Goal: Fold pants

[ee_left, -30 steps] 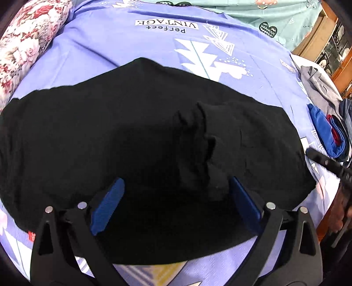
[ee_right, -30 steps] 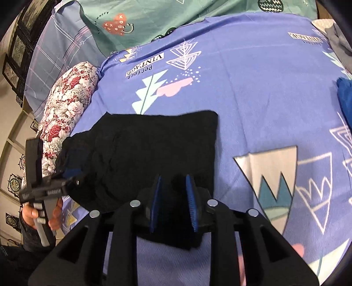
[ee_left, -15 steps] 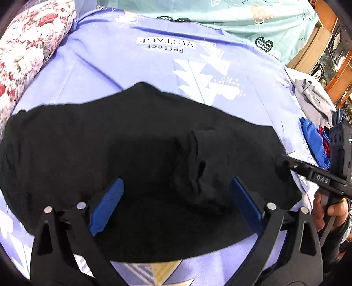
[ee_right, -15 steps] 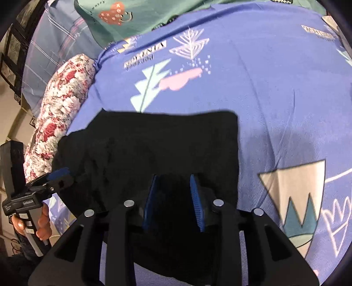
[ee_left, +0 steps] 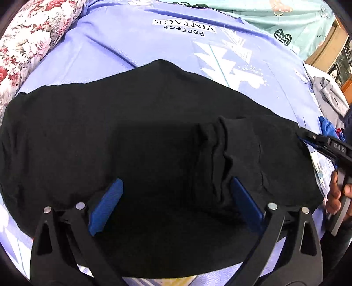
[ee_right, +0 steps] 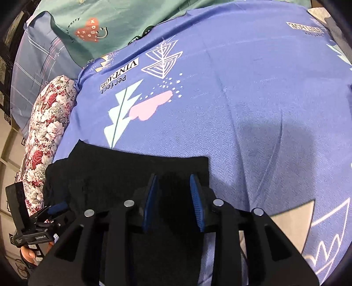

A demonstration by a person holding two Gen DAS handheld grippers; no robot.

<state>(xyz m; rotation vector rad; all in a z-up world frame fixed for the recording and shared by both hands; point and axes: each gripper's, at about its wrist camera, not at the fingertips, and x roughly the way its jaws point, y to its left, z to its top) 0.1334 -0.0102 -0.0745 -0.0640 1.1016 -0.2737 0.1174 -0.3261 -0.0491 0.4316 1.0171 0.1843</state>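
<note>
Bedding fills both views: a periwinkle-blue printed bedsheet (ee_left: 132, 44) carrying the words "Perfect VINTAGE" covers the bed. On this sheet lie the black fabric pants (ee_left: 143, 136), folded into a broad dark slab with a bunched vertical ridge of cloth right of centre in the left wrist view.

Left tool (ee_left: 173, 206): fingers spread wide apart, blue pads (ee_left: 105, 209) poised over the near part of the pants, nothing held between them. From the right wrist view the same tool (ee_right: 57, 209) appears at the left end of the pants; whether it touches the cloth cannot be determined.

Right tool (ee_right: 173, 202): fingers partly apart with a clear gap between the blue pads (ee_right: 197, 204), positioned over the right-hand end of the pants (ee_right: 123, 176), near the straight folded edge. No cloth is seen clamped between the pads. In the left wrist view this tool (ee_left: 308, 138) reaches the right edge of the pants, and the hand (ee_left: 336, 193) wraps its grip.

Relative to the pants:
- Far left: a floral red-and-white bolster pillow (ee_right: 46, 132) along the sheet's edge.
- Far side: a teal printed blanket (ee_right: 110, 19) with a red heart motif, and beside it a grey-blue checked pillow (ee_right: 33, 66).
- Right, well apart: a grey garment (ee_left: 330, 96) and a bright blue cloth (ee_left: 327, 128) at the bed's edge.
</note>
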